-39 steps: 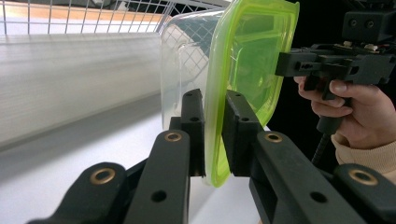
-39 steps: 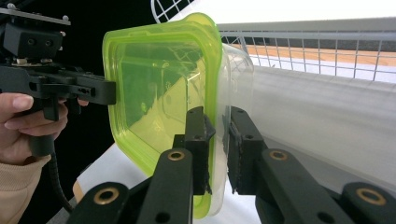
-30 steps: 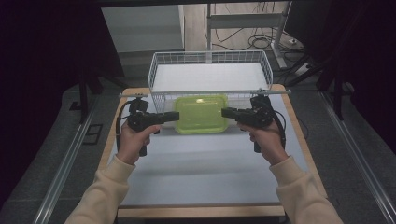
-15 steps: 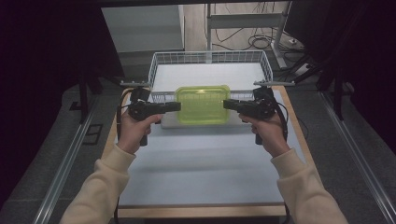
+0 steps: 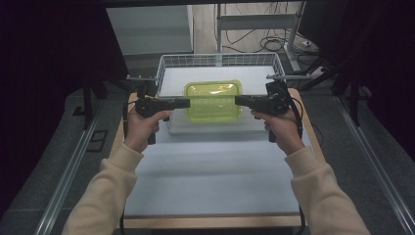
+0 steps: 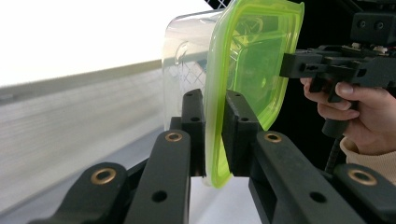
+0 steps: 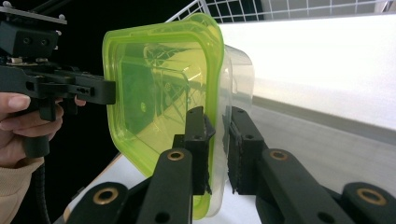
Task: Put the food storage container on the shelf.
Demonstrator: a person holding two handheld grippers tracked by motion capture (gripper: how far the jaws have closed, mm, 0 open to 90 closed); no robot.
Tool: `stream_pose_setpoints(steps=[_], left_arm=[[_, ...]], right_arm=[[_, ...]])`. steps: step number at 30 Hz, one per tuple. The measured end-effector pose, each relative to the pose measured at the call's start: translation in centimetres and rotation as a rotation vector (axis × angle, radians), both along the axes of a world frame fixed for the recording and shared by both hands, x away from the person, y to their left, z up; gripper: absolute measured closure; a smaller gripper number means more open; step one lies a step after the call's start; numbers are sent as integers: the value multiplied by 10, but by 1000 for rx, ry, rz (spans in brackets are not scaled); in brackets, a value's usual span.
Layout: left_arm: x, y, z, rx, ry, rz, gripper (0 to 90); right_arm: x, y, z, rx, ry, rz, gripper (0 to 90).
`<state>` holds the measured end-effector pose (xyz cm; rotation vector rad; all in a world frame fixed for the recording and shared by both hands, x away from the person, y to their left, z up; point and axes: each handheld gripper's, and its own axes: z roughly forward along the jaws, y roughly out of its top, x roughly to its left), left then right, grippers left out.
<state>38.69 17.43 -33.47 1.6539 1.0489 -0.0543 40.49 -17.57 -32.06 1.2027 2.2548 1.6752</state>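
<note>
Carrying step: the left tool [image 5: 182, 103] and right tool [image 5: 241, 100] each clamp an opposite rim of the lidded green container [image 5: 213, 100], suspended between them over the wire basket [image 5: 169, 62]; next, I judge, level lowering together.

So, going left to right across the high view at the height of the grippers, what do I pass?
Person's left hand → left hand-held gripper → green-lidded container, gripped at both ends → right hand-held gripper → person's right hand.
</note>
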Motion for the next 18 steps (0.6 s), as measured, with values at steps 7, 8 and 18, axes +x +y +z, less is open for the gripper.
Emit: stream_pose_setpoints(steps=[7, 8, 18], left_arm=[[11, -4, 11, 22, -7, 12, 805], [13, -4, 13, 28, -8, 11, 805], [36, -6, 22, 30, 5, 19, 804]], right_arm=[[14, -2, 6, 16, 2, -14, 797], [15, -2, 7, 17, 4, -15, 797], [32, -1, 17, 7, -4, -37, 796]])
